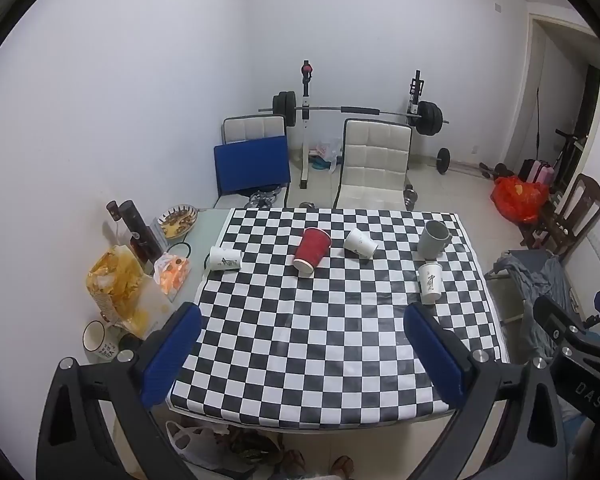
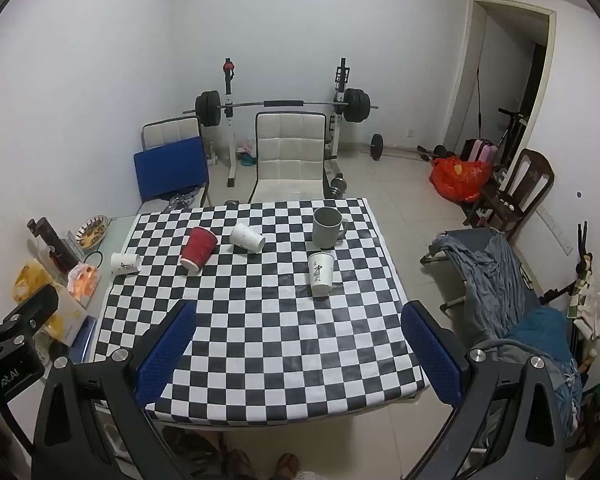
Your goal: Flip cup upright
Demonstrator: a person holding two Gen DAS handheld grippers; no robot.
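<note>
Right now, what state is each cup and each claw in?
red cup: on its side
middle white cup: on its side
left white cup: on its side
grey mug: upright
printed white cup: upright
left claw: open, empty
right claw: open, empty

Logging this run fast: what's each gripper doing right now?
Left gripper: open, holding nothing, above the checkered table.
Right gripper: open, holding nothing.

Four paper cups [image 2: 320, 273], one mug [image 2: 327, 227], two chairs [image 2: 290, 160].
</note>
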